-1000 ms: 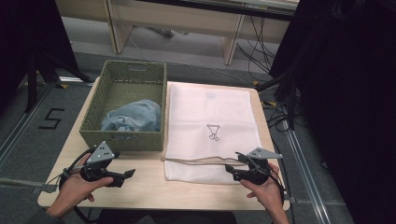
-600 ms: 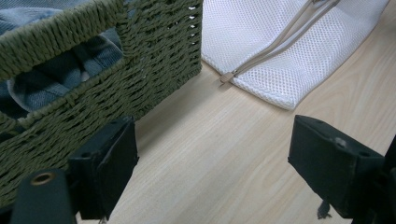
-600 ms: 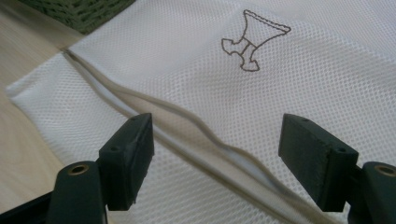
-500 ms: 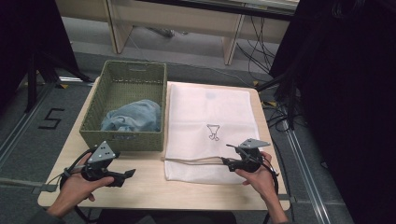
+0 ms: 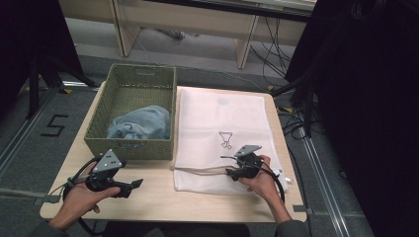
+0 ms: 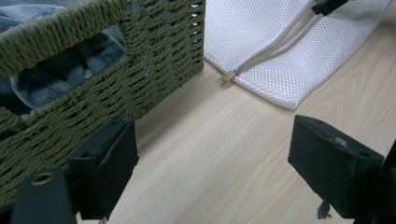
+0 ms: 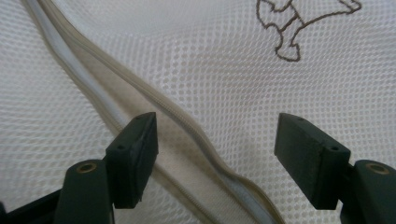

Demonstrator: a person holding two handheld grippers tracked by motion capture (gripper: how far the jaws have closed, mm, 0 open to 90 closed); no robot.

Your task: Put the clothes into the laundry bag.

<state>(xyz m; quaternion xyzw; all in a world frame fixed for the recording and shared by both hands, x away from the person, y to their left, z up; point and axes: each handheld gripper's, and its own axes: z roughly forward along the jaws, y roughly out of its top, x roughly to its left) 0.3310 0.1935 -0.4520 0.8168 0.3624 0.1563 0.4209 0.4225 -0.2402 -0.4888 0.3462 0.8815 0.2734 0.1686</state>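
A white mesh laundry bag (image 5: pixel 225 138) lies flat on the right half of the wooden counter (image 5: pixel 158 197), its near edge close to the person's side. A beige zipper (image 7: pixel 140 98) runs along the bag near that edge; in the right gripper view it curves diagonally across the mesh and passes between the jaws. A small brown printed figure (image 5: pixel 226 139) sits near the middle of the bag.

The right tongs (image 5: pixel 230 165) hover over the near part of the bag, right at the zipper line, held in the person's right hand (image 5: pixel 262 180). Their jaws stand wide apart and grip nothing; the left jaw sits just over the zipper, the right jaw over plain mesh.

The left tongs (image 5: pixel 135 185) rest low over bare counter at the near left, held in the left hand (image 5: pixel 81 200), in front of the green woven basket (image 5: pixel 131 148). Their jaws are also wide and hold nothing. In the left gripper view the basket's near wall is just beside the left jaw, and the end of the zipper (image 6: pixel 229 77) lies on the counter beyond.

The basket stands just beside the bag's left edge. A crumpled light blue cloth (image 5: pixel 140 123) lies inside it, at its near end.
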